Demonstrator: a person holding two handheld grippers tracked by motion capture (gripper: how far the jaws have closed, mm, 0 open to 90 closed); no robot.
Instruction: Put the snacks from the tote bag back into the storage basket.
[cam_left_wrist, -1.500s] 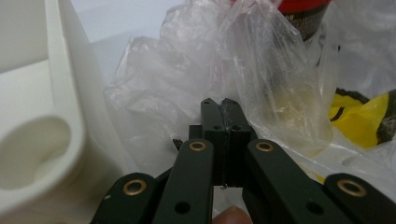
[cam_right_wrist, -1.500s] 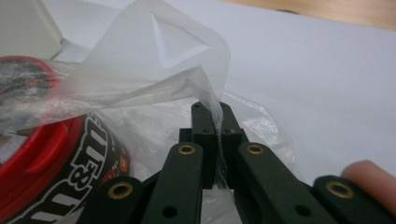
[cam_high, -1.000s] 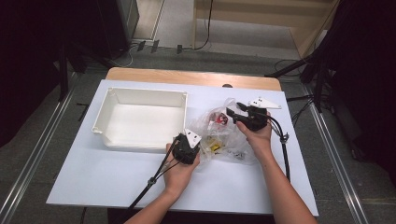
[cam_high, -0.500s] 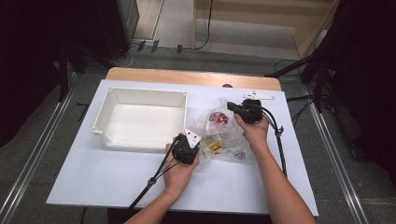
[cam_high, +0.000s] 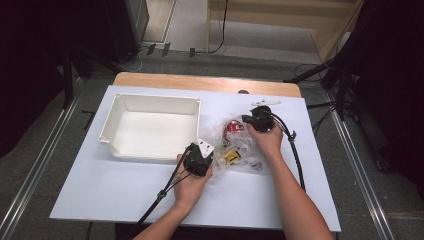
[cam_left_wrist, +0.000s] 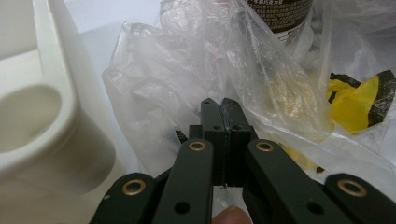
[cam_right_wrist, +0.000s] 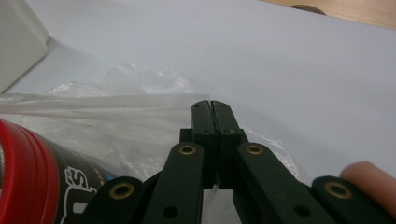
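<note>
Clear plastic bag (cam_high: 240, 147) on white table (cam_high: 100, 190) just right of white bin (cam_high: 150, 130), left gripper (cam_left_wrist: 219, 109) and right gripper (cam_right_wrist: 211, 112) both clamped on its film (red-capped bottle (cam_right_wrist: 28, 172) inside)

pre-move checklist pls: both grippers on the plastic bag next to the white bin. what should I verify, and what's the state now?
1. Left gripper shut on the plastic bag: ok, jaws closed with film pinched between them.
2. Right gripper shut on the bag: ok, jaws closed on its far edge.
3. Grips on opposite sides of the bag: ok, left at the near edge, right at the far edge in the high view.
4. Contents inside the bag: red-lidded container and yellow packet show through the film; whether the mouth is open, cannot tell.
5. White bin ready to receive: ok, empty and beside the bag.
6. Cables clear of the bag: ok.
</note>
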